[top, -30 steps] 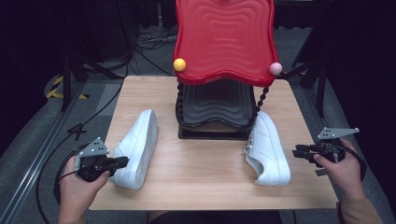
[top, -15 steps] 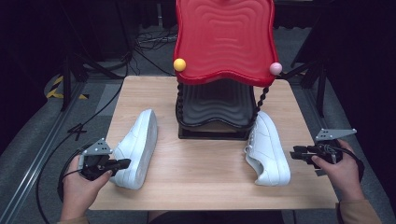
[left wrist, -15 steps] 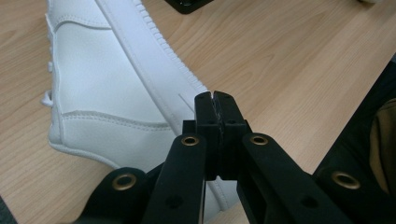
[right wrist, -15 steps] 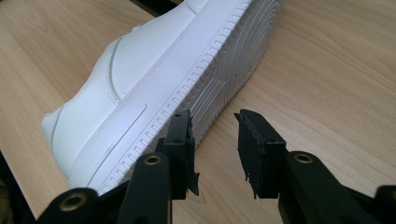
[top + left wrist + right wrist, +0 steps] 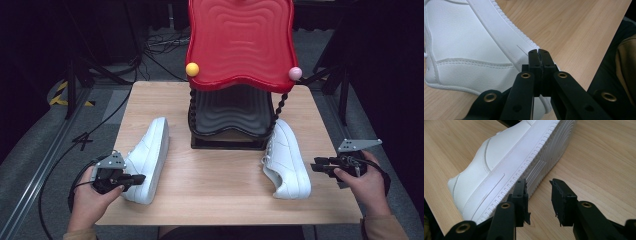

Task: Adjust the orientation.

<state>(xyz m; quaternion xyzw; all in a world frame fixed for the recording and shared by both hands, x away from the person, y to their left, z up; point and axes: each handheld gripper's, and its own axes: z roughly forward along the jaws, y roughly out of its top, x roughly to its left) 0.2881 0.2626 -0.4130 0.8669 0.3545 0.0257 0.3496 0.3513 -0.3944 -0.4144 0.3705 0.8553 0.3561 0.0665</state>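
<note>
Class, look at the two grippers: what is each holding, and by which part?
Nothing: the left gripper is shut and empty by the left shoe; the right gripper is open.

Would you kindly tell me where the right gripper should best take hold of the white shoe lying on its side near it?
Probably the heel end of the right shoe, approached level from the table's right edge: its sole faces the right gripper, too broad to grip.

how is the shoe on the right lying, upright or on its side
On its side: the right shoe shows its ribbed sole facing the right claw.
</note>
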